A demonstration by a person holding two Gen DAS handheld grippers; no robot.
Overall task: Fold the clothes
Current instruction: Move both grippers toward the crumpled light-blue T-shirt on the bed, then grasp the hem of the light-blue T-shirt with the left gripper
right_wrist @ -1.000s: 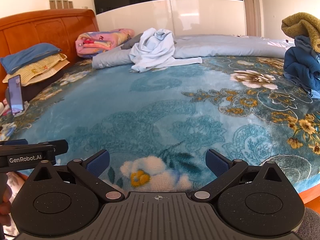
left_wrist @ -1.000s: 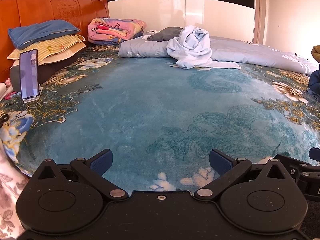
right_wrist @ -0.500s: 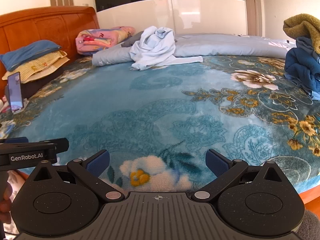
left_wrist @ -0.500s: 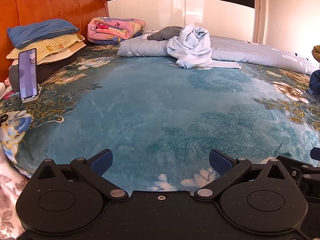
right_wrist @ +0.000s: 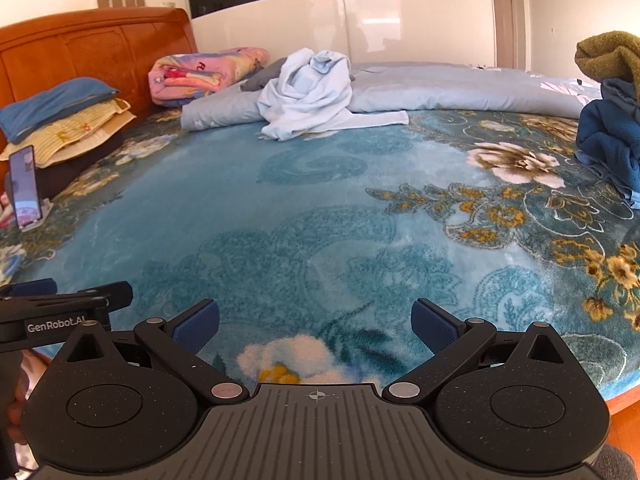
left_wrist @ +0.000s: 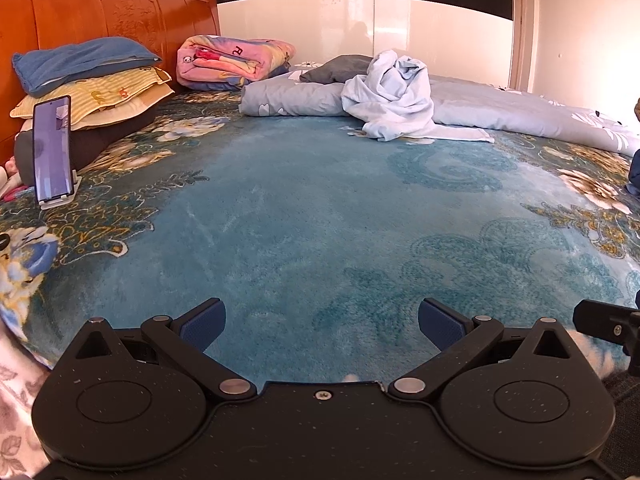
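Both grippers hang low over the near edge of the bed, pointing across it. The left gripper has its jaws spread wide with nothing between them but the blue flowered blanket. The right gripper is just as wide and just as empty, over a white flower in the weave.

The clothes lie well apart from both. A light blue shirt sits in a crumpled heap at the upper middle of the left view, resting partly on the grey quilt that runs along the far side of the bed, with one sleeve or hem trailing flat to the right. In the right view the same shirt shows upper centre. At the right edge of that view is a pile of dark blue clothes with an olive green piece on top; whether these are folded or only heaped I cannot tell.

A phone stands propped at the left edge, in front of the stacked pillows.

Judging by the open middle of the blanket and the empty jaws, this is a pause between garments. The crumpled shirt looks like the piece in need of folding: it would call for a long reach across the bed, a pinch on a loose edge, and a pull onto the open blanket to spread it flat.
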